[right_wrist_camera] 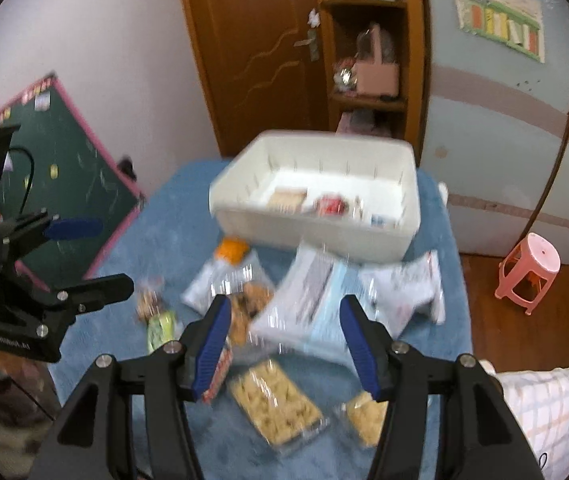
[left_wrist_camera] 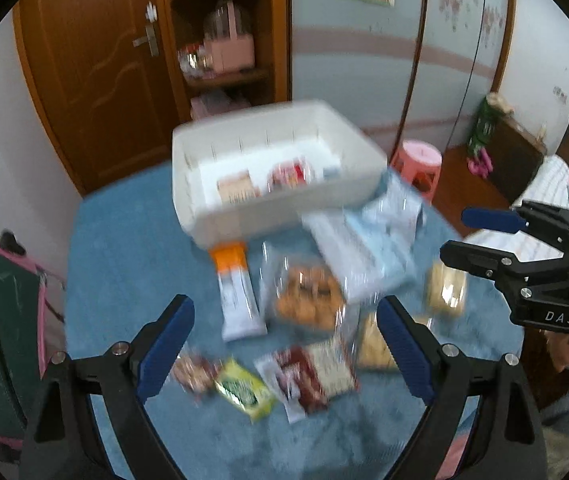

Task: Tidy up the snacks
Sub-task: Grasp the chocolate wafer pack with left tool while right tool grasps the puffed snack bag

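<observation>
Snacks (left_wrist_camera: 304,300) lie mid-frame below the bin (left_wrist_camera: 284,216): light, crinkly, slippery; pinch sealed edges; both grippers' fingers (left_wrist_camera: 168,344) spread, empty

Blurred snacks (right_wrist_camera: 276,404) before white bin (right_wrist_camera: 312,224), seemingly loose.

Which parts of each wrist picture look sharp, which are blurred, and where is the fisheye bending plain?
Left wrist view: left gripper sharp, white bin and snack packets smeared. Right wrist view: right gripper crisp, snacks streaked, wardrobe edge bowed by the lens, corners black.
</observation>
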`<action>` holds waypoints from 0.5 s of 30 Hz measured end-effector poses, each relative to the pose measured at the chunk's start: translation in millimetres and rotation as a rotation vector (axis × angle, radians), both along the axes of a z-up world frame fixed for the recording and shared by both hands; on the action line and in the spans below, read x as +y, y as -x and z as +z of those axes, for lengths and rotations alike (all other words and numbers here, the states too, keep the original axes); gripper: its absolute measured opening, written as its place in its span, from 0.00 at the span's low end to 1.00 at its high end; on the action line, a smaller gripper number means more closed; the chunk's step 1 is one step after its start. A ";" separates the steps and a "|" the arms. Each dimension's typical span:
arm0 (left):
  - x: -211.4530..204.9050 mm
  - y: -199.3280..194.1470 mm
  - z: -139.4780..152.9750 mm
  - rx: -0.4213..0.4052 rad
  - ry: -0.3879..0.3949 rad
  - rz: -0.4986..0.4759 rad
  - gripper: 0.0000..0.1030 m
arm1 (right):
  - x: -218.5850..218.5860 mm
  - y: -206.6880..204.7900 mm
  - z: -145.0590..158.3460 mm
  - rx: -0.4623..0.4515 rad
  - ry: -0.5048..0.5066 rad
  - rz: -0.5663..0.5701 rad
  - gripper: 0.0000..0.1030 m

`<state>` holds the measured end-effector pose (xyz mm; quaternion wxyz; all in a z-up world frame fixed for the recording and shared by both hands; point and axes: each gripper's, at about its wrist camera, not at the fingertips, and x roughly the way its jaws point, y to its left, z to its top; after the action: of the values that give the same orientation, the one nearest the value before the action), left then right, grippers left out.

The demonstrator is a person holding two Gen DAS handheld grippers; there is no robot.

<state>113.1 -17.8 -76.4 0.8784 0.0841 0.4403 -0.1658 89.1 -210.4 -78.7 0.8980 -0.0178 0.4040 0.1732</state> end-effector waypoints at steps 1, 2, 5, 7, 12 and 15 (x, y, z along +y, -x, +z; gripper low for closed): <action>-0.5 2.3 -12.7 0.019 -0.011 0.005 0.89 | 1.6 3.4 -12.1 0.017 0.014 0.008 0.56; -1.1 3.5 -24.7 0.039 -0.022 0.011 0.89 | 3.1 5.2 -23.0 0.036 0.022 0.015 0.56; 2.9 8.3 -57.8 0.112 0.001 0.028 0.89 | 2.4 9.5 -55.7 0.100 0.027 0.040 0.56; 6.6 8.1 -74.5 0.155 0.031 0.042 0.89 | 1.7 11.6 -73.6 0.134 0.026 0.063 0.56; 20.7 0.3 -106.4 0.271 0.114 0.106 0.87 | -4.0 10.3 -101.6 0.182 0.034 0.114 0.56; 29.4 -4.2 -123.6 0.351 0.178 0.147 0.80 | -2.5 8.0 -110.3 0.195 0.040 0.161 0.56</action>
<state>117.3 11.7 -200.0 0.8018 -0.0561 0.5752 -0.1518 81.0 -213.0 -189.0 0.8371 -0.0511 0.4902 0.2375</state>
